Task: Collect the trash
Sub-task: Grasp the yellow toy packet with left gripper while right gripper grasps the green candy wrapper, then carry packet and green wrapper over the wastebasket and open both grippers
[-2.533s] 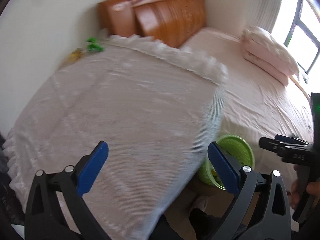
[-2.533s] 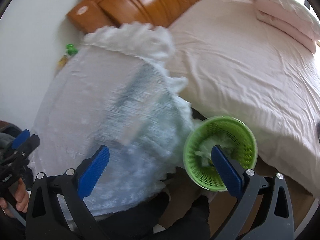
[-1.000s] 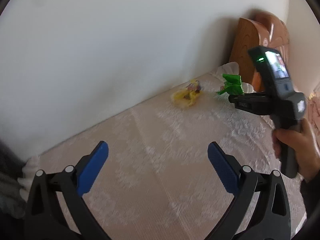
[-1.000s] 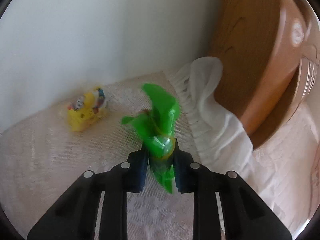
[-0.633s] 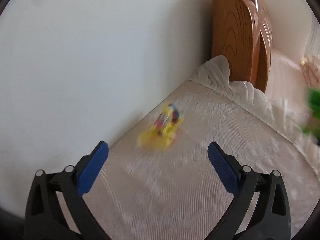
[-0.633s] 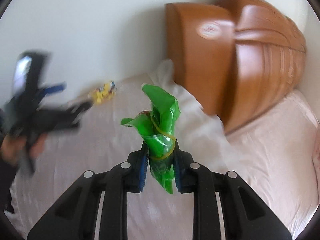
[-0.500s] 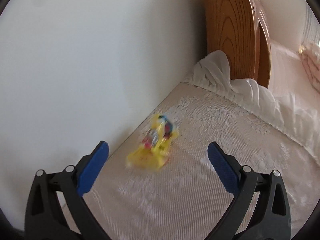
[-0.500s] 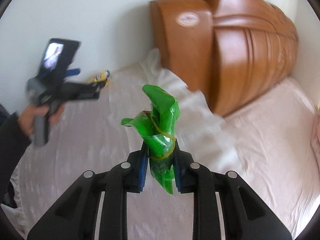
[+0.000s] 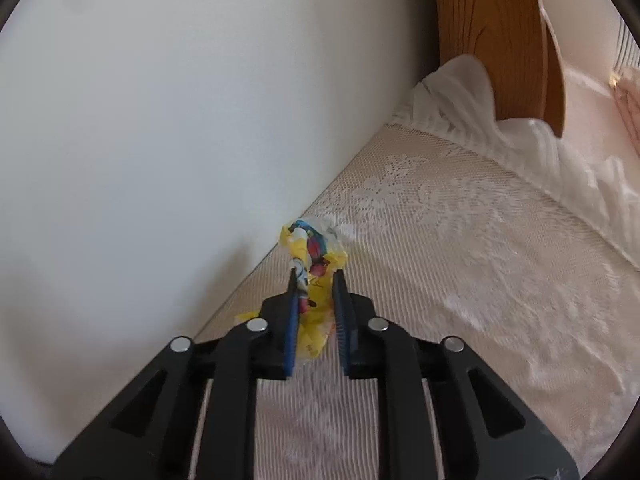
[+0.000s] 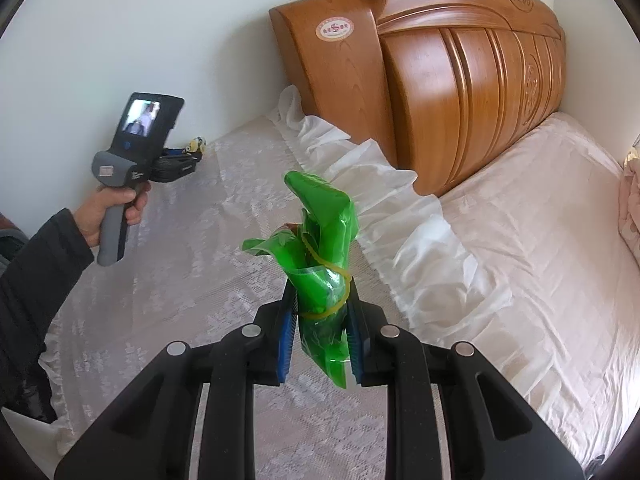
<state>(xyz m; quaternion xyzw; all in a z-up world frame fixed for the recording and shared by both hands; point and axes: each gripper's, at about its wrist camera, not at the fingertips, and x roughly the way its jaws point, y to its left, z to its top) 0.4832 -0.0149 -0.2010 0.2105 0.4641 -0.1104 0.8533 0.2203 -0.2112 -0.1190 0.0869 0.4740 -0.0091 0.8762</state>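
Since half a second back, the left gripper (image 9: 314, 276) has gone from wide apart to clamped on the yellow wrapper (image 9: 310, 264) right by the wall (image 9: 160, 120), and the right gripper (image 10: 322, 300) has swung back over the lace cover (image 10: 200, 280), squeezed tight as before on the green wrapper (image 10: 322, 240). So both bits of trash are pinched now, and the job is lifting the yellow one away cleanly, I reckon. It's thin crinkly film with cartoon print, bunched narrow between the pads, tail resting on the cover, so I'd lift straight up before swinging, or it might slide out or snag the lace. That cover is open floral netting, soft and easy to drag along. The green one is glossy translucent plastic, twisted into a stalk with a yellow rubber band (image 10: 326, 292) round it, sticking up past the fingertips. Further off, a white ruffled frill (image 10: 380, 200) edges the cover, then smooth pinkish bed sheet (image 10: 540, 220), then the curved, glossy wooden headboard (image 10: 460, 80). Left hand (image 10: 112, 208) in a dark sleeve.
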